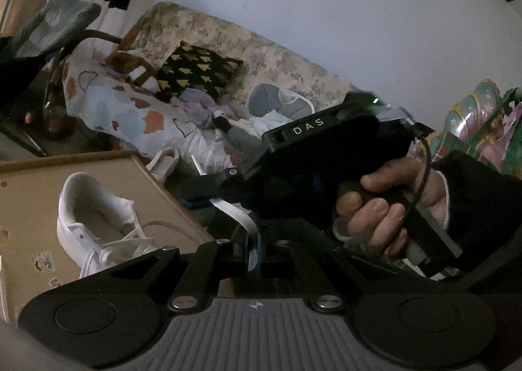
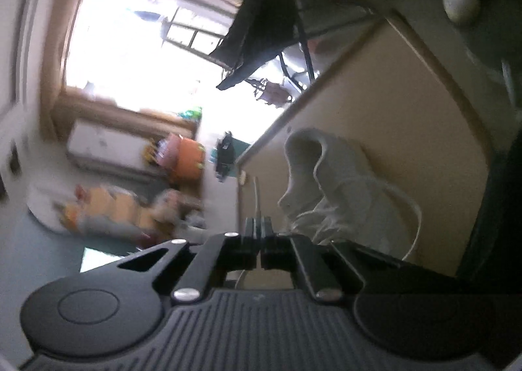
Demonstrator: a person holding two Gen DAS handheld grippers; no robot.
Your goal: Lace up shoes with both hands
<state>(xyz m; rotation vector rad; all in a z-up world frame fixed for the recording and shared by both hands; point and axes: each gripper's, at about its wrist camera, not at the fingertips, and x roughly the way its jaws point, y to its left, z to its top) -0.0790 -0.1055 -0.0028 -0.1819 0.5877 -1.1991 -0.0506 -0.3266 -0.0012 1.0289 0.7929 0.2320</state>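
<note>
A white high-top shoe (image 1: 98,224) lies on a tan table (image 1: 29,195), well left of both grippers, with loose laces over its tongue. My left gripper (image 1: 252,250) is shut on a flat white lace (image 1: 233,214). The lace runs up and left to my right gripper (image 1: 199,191), a black tool held in a hand (image 1: 375,214). In the right wrist view, which is blurred, my right gripper (image 2: 260,227) is shut with a thin strip of white lace (image 2: 257,198) rising from its jaws. The shoe (image 2: 326,182) lies just beyond it on the table (image 2: 407,110).
A sofa with floral covers (image 1: 228,38) stands behind the table, with a black cushion with gold trees (image 1: 199,72) and loose clothes on it. A dark chair (image 1: 49,32) is at the far left. A bright window (image 2: 137,45) and floor clutter (image 2: 130,204) fill the right wrist view's left side.
</note>
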